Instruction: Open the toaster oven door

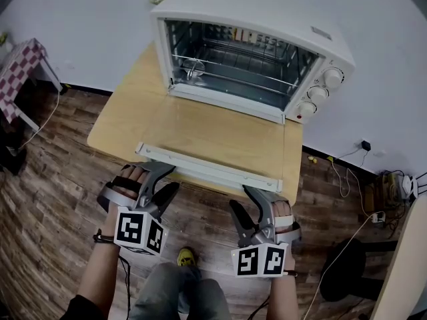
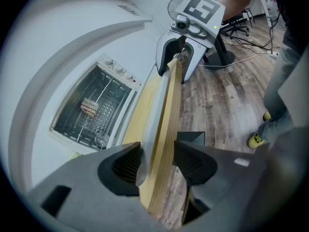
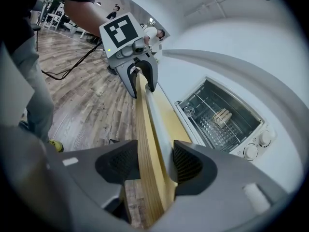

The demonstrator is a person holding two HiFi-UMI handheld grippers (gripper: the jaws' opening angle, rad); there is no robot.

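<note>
Toaster oven (image 1: 253,52) sits at the back of the table (image 1: 120,125), its door (image 1: 220,139) swung fully down and lying flat over the tabletop, with the handle (image 1: 207,167) along the table's front edge. The left gripper (image 1: 172,179) and right gripper (image 1: 240,199) each straddle handle and table edge near opposite ends, jaws spread wide and not clamping. The opening looks complete, so the step in hand is letting go. To do that cleanly, the person should hold both pairs of jaws wide and draw them straight back together, level, so that no pad catches the handle and lifts the door.
</note>
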